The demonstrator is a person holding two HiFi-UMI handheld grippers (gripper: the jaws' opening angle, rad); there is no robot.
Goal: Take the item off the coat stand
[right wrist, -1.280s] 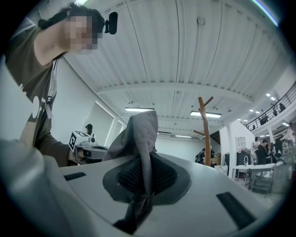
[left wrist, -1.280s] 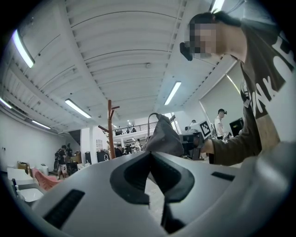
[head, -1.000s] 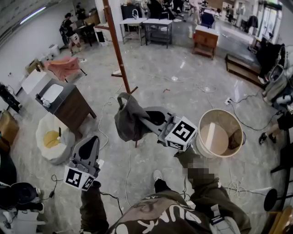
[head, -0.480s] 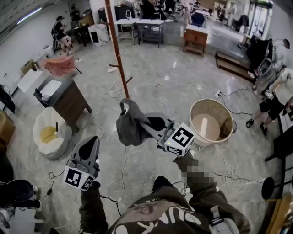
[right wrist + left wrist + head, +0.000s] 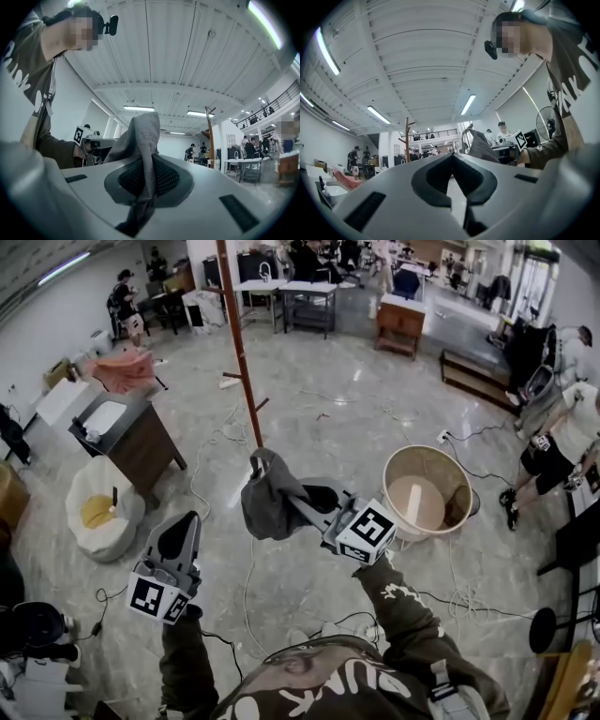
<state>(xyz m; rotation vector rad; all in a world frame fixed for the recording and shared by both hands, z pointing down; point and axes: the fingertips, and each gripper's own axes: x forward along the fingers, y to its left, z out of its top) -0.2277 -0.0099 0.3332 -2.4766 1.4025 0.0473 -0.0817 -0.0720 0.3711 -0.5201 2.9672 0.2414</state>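
Note:
A grey garment (image 5: pixel 266 495) hangs bunched from my right gripper (image 5: pixel 300 502), which is shut on a fold of it. In the right gripper view the cloth (image 5: pixel 140 133) rises from between the pressed pads. The brown wooden coat stand (image 5: pixel 239 343) is behind the garment, apart from it; its visible pegs are bare. My left gripper (image 5: pixel 186 523) is held lower and to the left, pointing up, with its jaws together and nothing in them. In the left gripper view the stand (image 5: pixel 407 140) and the held garment (image 5: pixel 480 147) show beyond the closed tips.
A round tan basket (image 5: pixel 394 465) stands on the floor to the right. A wooden cabinet (image 5: pixel 150 456) and a white bin with yellow contents (image 5: pixel 77 486) are at the left. Cables (image 5: pixel 246 568) trail over the floor. People (image 5: pixel 562 427) stand at the right edge and far back.
The view has drawn back from the coat stand, whose pole now sits farther off. The garment stays in my right gripper, carried slightly right. The left gripper has barely moved.

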